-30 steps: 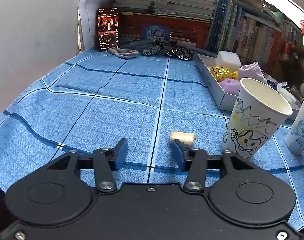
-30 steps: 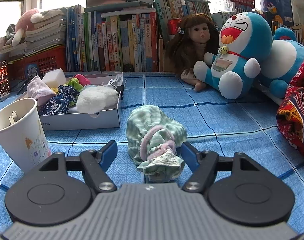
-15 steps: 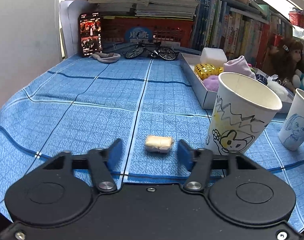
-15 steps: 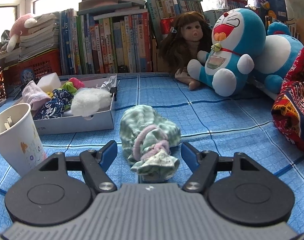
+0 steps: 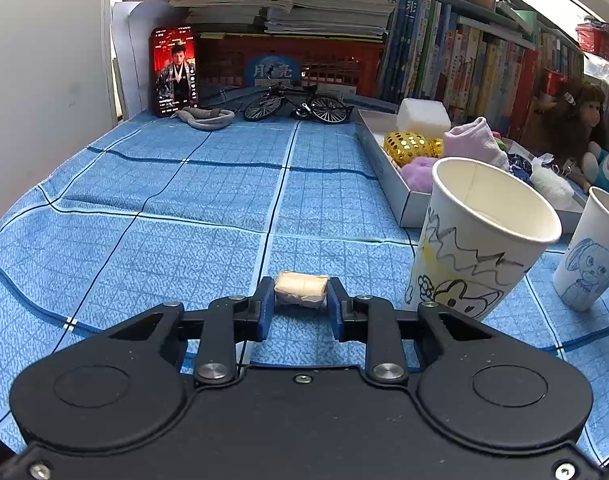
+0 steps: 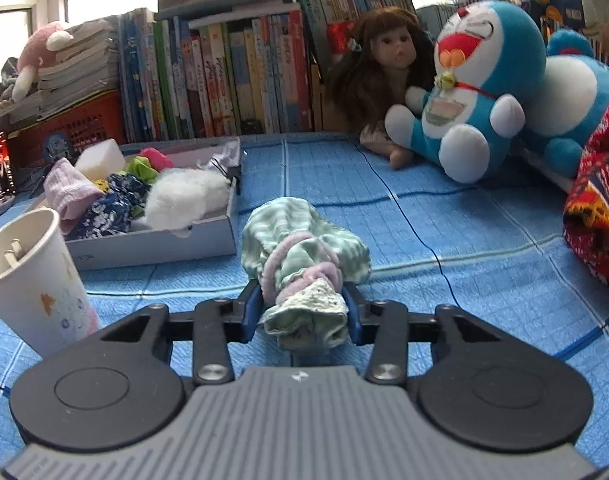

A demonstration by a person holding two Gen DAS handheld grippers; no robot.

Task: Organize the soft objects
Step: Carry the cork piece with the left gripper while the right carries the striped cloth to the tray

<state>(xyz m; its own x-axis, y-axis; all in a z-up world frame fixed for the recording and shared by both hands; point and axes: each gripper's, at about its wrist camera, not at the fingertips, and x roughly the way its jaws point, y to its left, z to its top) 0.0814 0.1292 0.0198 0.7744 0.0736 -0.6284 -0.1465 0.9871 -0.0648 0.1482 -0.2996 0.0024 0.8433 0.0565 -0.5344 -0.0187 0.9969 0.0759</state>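
My left gripper [image 5: 300, 300] is shut on a small cream-coloured soft block [image 5: 301, 289] that rests on the blue checked cloth. My right gripper [image 6: 302, 308] is shut on a green striped cloth bundle [image 6: 300, 248] tied with a pink band, which lies on the cloth. A shallow white box [image 5: 388, 178] holds several soft items; it also shows in the right wrist view [image 6: 156, 246], left of the bundle.
A drawn-on paper cup [image 5: 476, 240] stands just right of my left gripper, with a second cup [image 5: 588, 256] further right. One cup [image 6: 32, 280] stands left of my right gripper. A toy bicycle [image 5: 298, 104], phone [image 5: 175, 70], books, doll [image 6: 384, 64] and blue plush [image 6: 480, 80] line the back.
Both grippers have closed. The left one moved so the cream block came between its fingers and shut on it. The right one shut on the green bundle.
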